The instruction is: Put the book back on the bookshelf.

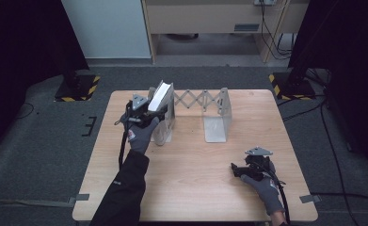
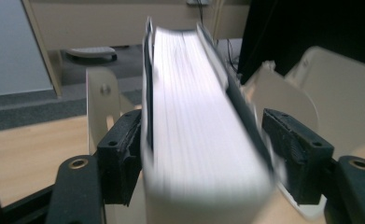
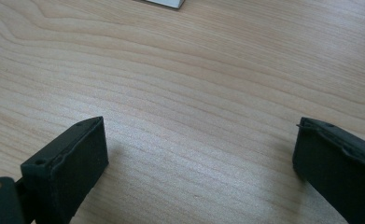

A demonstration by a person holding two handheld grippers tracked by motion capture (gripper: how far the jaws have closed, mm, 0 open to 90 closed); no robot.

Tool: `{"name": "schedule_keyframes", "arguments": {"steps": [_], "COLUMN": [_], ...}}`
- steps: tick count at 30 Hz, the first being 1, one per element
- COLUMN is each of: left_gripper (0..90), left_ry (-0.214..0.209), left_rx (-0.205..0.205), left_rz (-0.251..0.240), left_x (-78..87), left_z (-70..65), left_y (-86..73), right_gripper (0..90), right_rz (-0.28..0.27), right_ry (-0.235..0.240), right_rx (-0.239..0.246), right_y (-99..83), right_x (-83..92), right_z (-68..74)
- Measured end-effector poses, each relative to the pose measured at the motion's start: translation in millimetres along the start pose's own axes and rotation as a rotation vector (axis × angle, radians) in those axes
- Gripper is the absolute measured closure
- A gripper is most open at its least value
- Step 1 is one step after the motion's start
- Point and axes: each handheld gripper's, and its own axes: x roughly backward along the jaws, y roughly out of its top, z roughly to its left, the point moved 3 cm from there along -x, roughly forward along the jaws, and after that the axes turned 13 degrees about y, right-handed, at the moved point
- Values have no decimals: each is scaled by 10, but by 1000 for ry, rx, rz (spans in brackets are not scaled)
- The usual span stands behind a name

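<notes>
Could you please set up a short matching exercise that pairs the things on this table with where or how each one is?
Things:
1. thick white-paged book
2. pale metal expandable bookend rack
3. right gripper
4. left gripper

States:
A. low over bare wood, jaws wide apart
B. leaning in the rack's left end
C. jaws on either side of the book
D. stands at the table's far side

Pairs: 1-B, 2-D, 3-A, 4-C

no legible text, label, brand or number on anything (book [image 2: 203, 130] shows page edges, blurred)

White-paged, dark-covered book [image 2: 203, 126], pale grey expandable rack [image 1: 217, 117], light wood-grain table [image 1: 196, 169], black hand-held gripper [image 1: 238, 170]
</notes>
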Motion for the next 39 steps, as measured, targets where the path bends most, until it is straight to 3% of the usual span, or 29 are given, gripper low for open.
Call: {"name": "schedule_keyframes", "arguments": {"steps": [3, 5, 10, 25, 33, 39], "left_gripper": [357, 377, 455, 405, 379, 379], "left_ry": [-10, -23, -26, -29, -29, -26], "left_rx": [-13, 8, 28, 30, 27, 13], "left_rz": [11, 5, -2, -14, -9, -11], "left_x": [96, 123, 164, -43, -157, -117], "left_z": [30, 40, 39, -185, -224, -225], "left_y": [-202, -281, -389, -340, -300, -307], "right_gripper": [36, 36, 36, 36, 36, 36], "right_rz": [-1, -1, -1, 0, -1, -1], "right_ry": [-2, -2, -2, 0, -1, -2], "right_rx": [-1, -1, -3, -2, -4, -2], "right_y": [0, 0, 0, 1, 1, 1], "right_x": [-1, -1, 0, -1, -2, -2], "right_z": [0, 0, 1, 2, 2, 1]}}
